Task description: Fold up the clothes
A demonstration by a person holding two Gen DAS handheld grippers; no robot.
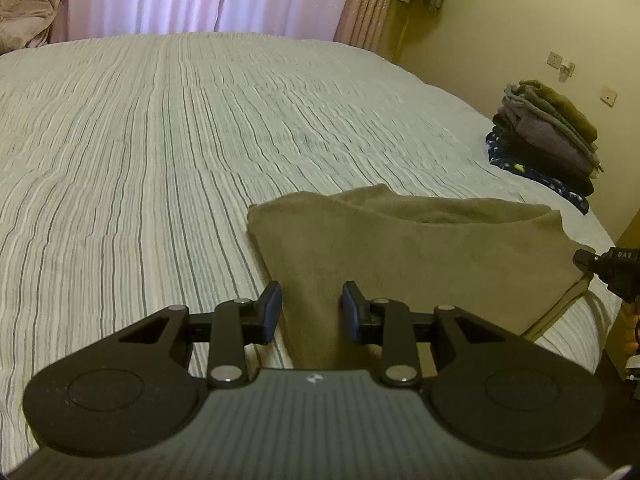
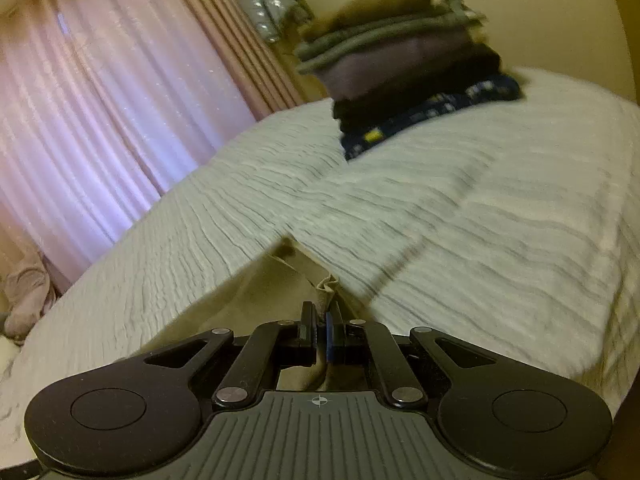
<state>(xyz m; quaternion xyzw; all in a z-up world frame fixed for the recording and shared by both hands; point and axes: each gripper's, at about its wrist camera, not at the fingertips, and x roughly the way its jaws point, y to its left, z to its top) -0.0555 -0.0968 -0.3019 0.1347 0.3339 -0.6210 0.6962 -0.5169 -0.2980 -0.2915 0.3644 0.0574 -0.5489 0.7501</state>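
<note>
The main risk, as I judge it, is that the tan garment (image 1: 400, 248) slumps out of its fold: the left gripper (image 1: 310, 308) has its jaws spread with cloth lying between them but not pinched, so only the right gripper (image 2: 319, 334), its jaws pressed together on a thin edge of the fabric, holds anything, and a pull from it alone could drag the folded piece askew. The garment is a soft, thick khaki piece, partly folded with a puffed upper edge, lying on the striped bedspread (image 1: 160, 160) near the bed's edge, at about one o'clock from the left gripper. The stack of folded clothes (image 1: 548, 132) sits well apart at about two o'clock.
</note>
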